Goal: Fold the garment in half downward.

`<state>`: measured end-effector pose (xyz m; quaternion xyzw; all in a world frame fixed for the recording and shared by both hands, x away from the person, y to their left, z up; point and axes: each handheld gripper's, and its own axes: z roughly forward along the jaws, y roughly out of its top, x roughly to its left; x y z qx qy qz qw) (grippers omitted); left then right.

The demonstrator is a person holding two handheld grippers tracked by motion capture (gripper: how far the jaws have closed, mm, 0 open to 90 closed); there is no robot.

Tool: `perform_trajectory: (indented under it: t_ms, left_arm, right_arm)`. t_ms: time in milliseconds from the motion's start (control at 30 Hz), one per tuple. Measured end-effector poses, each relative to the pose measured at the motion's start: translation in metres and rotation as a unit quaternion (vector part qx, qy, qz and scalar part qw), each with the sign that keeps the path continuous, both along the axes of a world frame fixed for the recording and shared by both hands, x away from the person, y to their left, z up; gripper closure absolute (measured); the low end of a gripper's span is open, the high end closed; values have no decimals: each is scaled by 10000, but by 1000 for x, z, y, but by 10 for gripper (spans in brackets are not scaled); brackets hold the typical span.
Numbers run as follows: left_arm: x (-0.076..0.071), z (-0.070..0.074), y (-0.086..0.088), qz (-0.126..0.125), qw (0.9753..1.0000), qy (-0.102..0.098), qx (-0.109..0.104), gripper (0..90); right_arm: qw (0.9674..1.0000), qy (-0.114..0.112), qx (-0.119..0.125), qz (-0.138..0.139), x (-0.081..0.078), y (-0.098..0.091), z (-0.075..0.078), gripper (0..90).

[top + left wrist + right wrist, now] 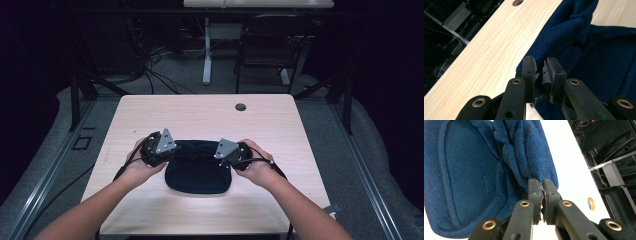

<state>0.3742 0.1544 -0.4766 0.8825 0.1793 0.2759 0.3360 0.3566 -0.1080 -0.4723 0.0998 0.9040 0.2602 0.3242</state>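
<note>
Item: navy knit beanie on tabletop | handling: soft, light, floppy | hold: far hem | left tool, right tool: clamped on hem

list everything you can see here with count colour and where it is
knitted hat: 1, dark blue, near middle of the table, its far edge bunched up between the two grippers
table: 1, light wood, centre of the high view
cable hole: 1, dark, far right part of the tabletop
chair: 1, black, on the floor beyond the table
desk leg: 1, white, beyond the table, left of the chair
floor cables: several, black, on the grey floor beyond the table
left gripper: 1, black, pinching the hat's left end
right gripper: 1, black, shut on the hat's right end
hands: 2, coming in from the near edge, one on each gripper
</note>
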Motion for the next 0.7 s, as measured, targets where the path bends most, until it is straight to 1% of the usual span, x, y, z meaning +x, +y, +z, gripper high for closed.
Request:
perform_trajectory:
  t_ms: [33, 67, 167, 233, 267, 300, 333, 400, 433, 500, 567, 600, 667, 700]
  left_arm:
    - [0, 0, 0, 2, 10000, -1, 6, 782]
    - [0, 0, 0, 5, 10000, 4, 6, 782]
    - [-1, 0, 1, 1, 10000, 25, -12, 781]
    - [-2, 0, 2, -9, 10000, 54, 6, 780]
    - [-3, -1, 2, -6, 10000, 69, -11, 780]
    - [-4, -2, 2, -6, 10000, 91, -28, 778]
    - [-5, -3, 3, -16, 9999, 110, -31, 778]
    - [-7, -5, 4, -33, 9999, 154, -14, 777]
    - [-7, -5, 4, -53, 9999, 151, -8, 777]
    - [-9, -7, 5, -63, 9998, 179, -26, 776]
    - [-12, -9, 5, -94, 9997, 216, -20, 776]
    - [-13, -11, 5, -97, 9997, 234, -21, 776]
    - [-16, -13, 6, -106, 9996, 263, -18, 776]
    - [-16, -14, 8, -115, 9995, 279, -48, 775]
  right_arm:
    - [10000, 7, 33, 1, 0, 0, 0, 862]
    - [10000, -1, -5, -1, -1, 0, 1, 862]
    - [10000, 31, 53, 15, -1, 0, 1, 861]
    - [10000, 49, -16, 30, -3, 1, 2, 860]
    - [10000, 73, -8, 30, -4, 1, 1, 860]
    - [9999, 89, 60, 48, -5, 2, 0, 859]
    - [9999, 96, -31, 53, -6, 2, 1, 860]
    - [9999, 95, -29, 83, -8, 2, 0, 859]
    - [9998, 152, 62, 71, -9, 2, -2, 860]
    - [9997, 190, 127, 64, -11, 2, -6, 860]
    - [9997, 237, -12, 68, -14, 2, -7, 860]
    - [9997, 210, -54, 90, -16, 3, -8, 860]
    - [9997, 203, -77, 125, -19, 4, -9, 861]
    - [9996, 262, 9, 104, -20, 3, -9, 861]
